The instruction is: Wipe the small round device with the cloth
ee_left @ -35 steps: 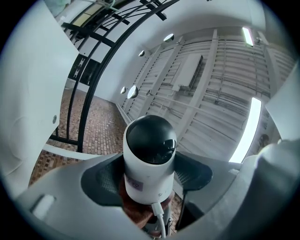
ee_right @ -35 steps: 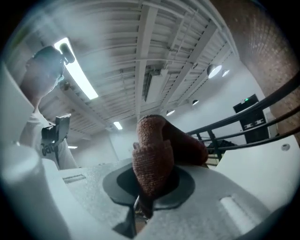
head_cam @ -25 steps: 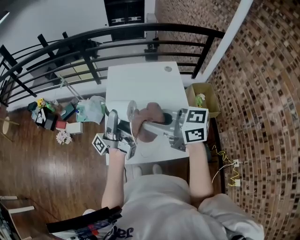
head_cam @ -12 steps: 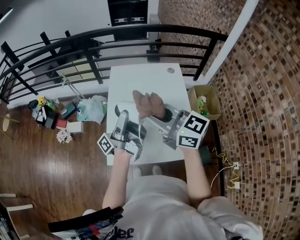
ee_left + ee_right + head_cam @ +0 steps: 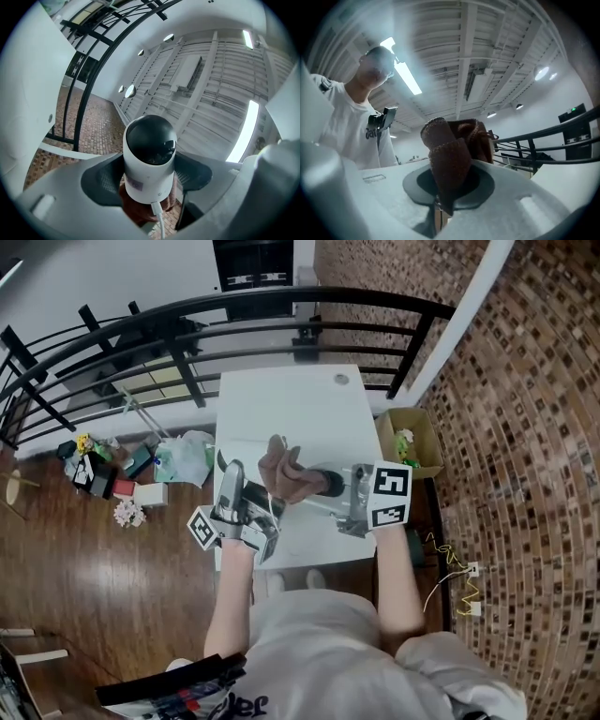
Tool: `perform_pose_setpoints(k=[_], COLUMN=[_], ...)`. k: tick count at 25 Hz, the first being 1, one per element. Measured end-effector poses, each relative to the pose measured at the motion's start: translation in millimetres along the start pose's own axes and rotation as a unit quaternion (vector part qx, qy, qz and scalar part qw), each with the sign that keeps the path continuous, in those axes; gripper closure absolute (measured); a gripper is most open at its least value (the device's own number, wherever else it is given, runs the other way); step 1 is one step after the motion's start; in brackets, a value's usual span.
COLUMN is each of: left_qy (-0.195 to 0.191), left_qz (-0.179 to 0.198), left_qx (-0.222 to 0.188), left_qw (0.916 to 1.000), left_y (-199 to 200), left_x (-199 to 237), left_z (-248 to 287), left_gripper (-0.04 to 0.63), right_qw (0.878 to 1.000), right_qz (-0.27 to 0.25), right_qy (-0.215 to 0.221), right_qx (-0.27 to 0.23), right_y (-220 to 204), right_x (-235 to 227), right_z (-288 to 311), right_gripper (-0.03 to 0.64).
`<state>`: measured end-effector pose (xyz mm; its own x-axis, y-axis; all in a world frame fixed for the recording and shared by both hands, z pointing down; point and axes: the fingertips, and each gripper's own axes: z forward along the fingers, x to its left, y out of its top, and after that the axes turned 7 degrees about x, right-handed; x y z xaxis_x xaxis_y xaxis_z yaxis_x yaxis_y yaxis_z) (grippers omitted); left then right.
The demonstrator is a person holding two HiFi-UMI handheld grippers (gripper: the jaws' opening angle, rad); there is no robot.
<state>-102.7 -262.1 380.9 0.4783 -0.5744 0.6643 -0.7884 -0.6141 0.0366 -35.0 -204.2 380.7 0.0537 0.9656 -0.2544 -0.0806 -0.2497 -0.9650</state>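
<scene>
The small round device (image 5: 150, 159), a white cylinder with a black dome, stands clamped between the pads of my left gripper (image 5: 150, 176), which tilts upward. A white cable (image 5: 159, 220) runs from its base. In the head view the left gripper (image 5: 242, 487) is above the white table's (image 5: 281, 404) near half, and the brown cloth (image 5: 284, 474) lies against its tip, hiding most of the device. My right gripper (image 5: 300, 486) comes in from the right, shut on that cloth (image 5: 457, 157), which bunches up above the jaws. A bit of cloth (image 5: 136, 211) shows behind the device.
A black railing (image 5: 187, 329) runs behind the table and a brick wall (image 5: 525, 427) fills the right. A cardboard box (image 5: 408, 439) sits right of the table. Bags and small items (image 5: 122, 474) lie on the wooden floor at left.
The right gripper carried the cloth up and away from me half a second ago, then brought it back down against the left gripper's tip. The left gripper has hardly moved.
</scene>
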Motion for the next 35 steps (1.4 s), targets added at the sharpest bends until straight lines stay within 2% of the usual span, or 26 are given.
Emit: perform_pose_setpoints(k=[3,6,9,14,17,20,22,25,28,29,30,33,34,35], left_qy=[-0.023,-0.042,-0.038,0.029,0.094,0.155,0.203,0.285,0.340,0.356,0.370,0.416,0.430,0.441], left_qz=[-0.001,-0.002,0.004,0.040,0.071,0.097,0.137,0.205,0.252,0.274,0.302,0.377,0.391,0.400], left_qx=[0.016,0.035,0.057,0.086,0.100,0.108,0.129,0.150,0.152,0.160,0.172,0.208,0.214,0.217], left_qw=[0.9996,0.9985,0.9976,0.9951,0.9879,0.9771,0.9610,0.9244,0.8932,0.8791,0.8615,0.8013,0.7852,0.7735], left_y=[-8,-14,-23,-34,-30,-23,-17,-1,17,22,27,38,40,41], left_x=[-12,-22,-20,6,27,45,56,76,94,100,106,132,140,148], left_z=[5,12,15,12,4,-2,-8,-23,-32,-34,-35,-44,-49,-55], left_gripper=[0.238,0.238,0.238,0.239,0.238,0.239,0.239,0.239,0.239,0.239,0.239,0.239,0.239,0.239], right_qw=[0.997,0.986,0.976,0.970,0.970,0.974,0.974,0.968,0.960,0.957,0.955,0.950,0.950,0.950], right_qz=[0.035,0.058,0.060,0.076,0.076,0.080,0.084,0.098,0.119,0.126,0.131,0.142,0.144,0.146], right_qy=[-0.051,-0.099,-0.140,-0.154,-0.156,-0.132,-0.132,-0.163,-0.191,-0.198,-0.205,-0.222,-0.225,-0.224], right_qx=[-0.048,-0.118,-0.155,-0.171,-0.169,-0.165,-0.165,-0.164,-0.166,-0.169,-0.171,-0.168,-0.164,-0.159], right_y=[6,26,37,35,32,32,31,20,6,2,-1,-13,-19,-25], right_x=[-25,-47,-60,-68,-69,-64,-64,-74,-84,-87,-90,-99,-101,-101], right_z=[-18,-32,-40,-43,-45,-42,-42,-48,-60,-65,-69,-76,-76,-75], right_gripper=[0.591,0.591,0.591,0.592,0.592,0.592,0.592,0.592,0.592,0.592,0.592,0.592,0.592,0.592])
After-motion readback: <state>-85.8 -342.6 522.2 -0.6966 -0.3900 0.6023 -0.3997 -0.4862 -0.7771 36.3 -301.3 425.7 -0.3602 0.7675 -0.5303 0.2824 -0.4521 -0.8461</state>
